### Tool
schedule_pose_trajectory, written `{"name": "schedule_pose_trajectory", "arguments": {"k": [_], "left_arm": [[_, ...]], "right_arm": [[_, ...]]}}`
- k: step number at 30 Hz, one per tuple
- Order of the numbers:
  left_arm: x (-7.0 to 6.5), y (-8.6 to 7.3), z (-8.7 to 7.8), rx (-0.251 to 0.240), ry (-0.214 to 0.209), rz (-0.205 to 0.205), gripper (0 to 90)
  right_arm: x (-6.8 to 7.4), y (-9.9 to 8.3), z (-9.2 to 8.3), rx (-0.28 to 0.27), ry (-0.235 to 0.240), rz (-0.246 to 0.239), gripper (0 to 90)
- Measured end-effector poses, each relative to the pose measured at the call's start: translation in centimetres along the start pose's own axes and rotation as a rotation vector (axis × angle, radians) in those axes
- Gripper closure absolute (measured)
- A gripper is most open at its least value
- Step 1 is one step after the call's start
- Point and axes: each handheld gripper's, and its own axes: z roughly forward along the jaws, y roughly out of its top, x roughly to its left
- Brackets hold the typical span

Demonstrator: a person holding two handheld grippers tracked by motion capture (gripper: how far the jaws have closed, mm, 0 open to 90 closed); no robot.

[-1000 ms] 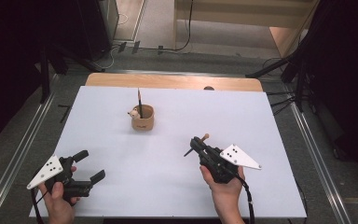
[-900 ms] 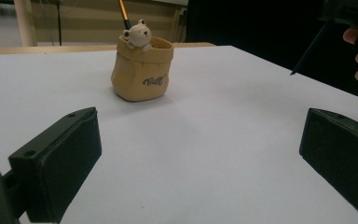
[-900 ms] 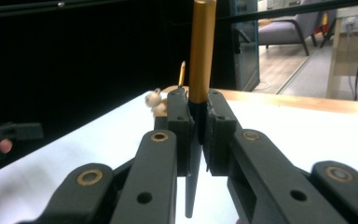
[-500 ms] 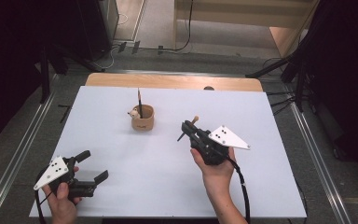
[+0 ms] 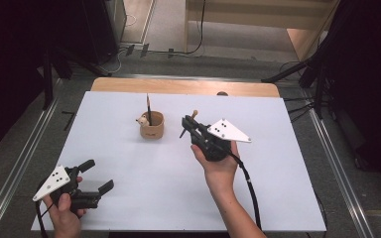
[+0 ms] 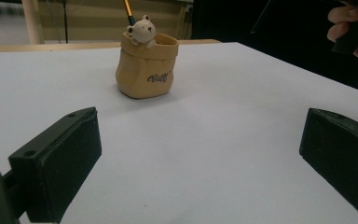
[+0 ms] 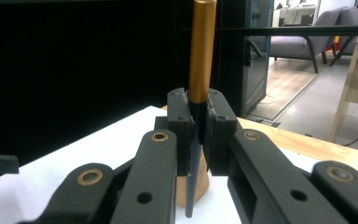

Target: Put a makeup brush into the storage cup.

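A tan sack-shaped pot [image 5: 152, 130] with a small bear figure on its rim stands at the table's middle back, and one pen [image 5: 148, 105] stands upright in it. My right gripper [image 5: 187, 126] hovers just right of the pot, shut on a second pen [image 5: 194, 115]. In the right gripper view that pen [image 7: 201, 46] has a gold upper barrel and a black lower part, and it stands upright between the closed jaws, with the pot [image 7: 196, 187] behind it. My left gripper [image 5: 97, 175] is open and holds nothing near the front left edge. In the left gripper view it faces the pot [image 6: 147, 70].
The white table top [image 5: 129, 188] has a wooden strip [image 5: 178, 87] along its far edge. Metal rails [image 5: 25, 153] run along both sides. In the left gripper view, the hand that holds the right gripper [image 6: 352, 28] is at the upper right.
My right gripper has carried the pen forward and left, from the right middle of the table to just beside the pot. The left gripper has barely shifted.
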Motion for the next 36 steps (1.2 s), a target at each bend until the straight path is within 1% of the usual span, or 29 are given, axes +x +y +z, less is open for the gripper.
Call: {"name": "schedule_pose_trajectory", "arguments": {"k": [4,7,10,13,19,20,22,24,30,32,36], "left_arm": [[0.0,0.0,0.0,-0.001,0.001,-0.004,0.0],[0.0,0.0,0.0,-0.005,0.001,-0.008,0.0],[0.0,0.0,0.0,-0.002,-0.002,-0.006,0.0],[0.0,0.0,0.0,-0.001,-0.003,-0.006,0.0],[0.1,0.1,0.0,-0.003,-0.004,-0.008,0.0],[0.1,0.1,0.0,-0.006,-0.007,-0.010,0.0],[0.1,0.1,-0.1,-0.016,-0.011,-0.015,0.0],[0.1,0.2,-0.1,-0.015,-0.013,-0.012,0.0],[0.1,0.2,-0.1,-0.015,-0.017,-0.016,0.0],[0.1,0.2,-0.1,-0.014,-0.017,-0.016,0.0],[0.2,0.2,-0.1,-0.015,-0.018,-0.017,0.0]], "right_arm": [[-0.4,0.1,0.7,-0.001,0.013,0.008,84.3],[-0.4,0.4,1.3,-0.016,0.018,-0.010,84.3],[-0.3,0.7,1.9,-0.035,0.022,-0.016,84.3],[-0.3,1.0,2.7,-0.036,0.022,-0.019,84.3],[-0.4,1.6,4.2,-0.039,0.018,-0.041,84.3],[-0.4,1.7,4.4,-0.038,0.022,-0.036,84.3],[-0.4,1.9,4.8,-0.041,0.020,-0.043,84.3],[-0.5,2.0,5.1,-0.040,0.019,-0.047,84.3],[-0.7,2.0,6.4,-0.052,0.019,-0.046,84.3],[-0.6,1.7,6.9,-0.045,0.019,-0.048,84.3],[-0.5,1.3,7.7,-0.040,0.028,-0.038,84.3]]}}
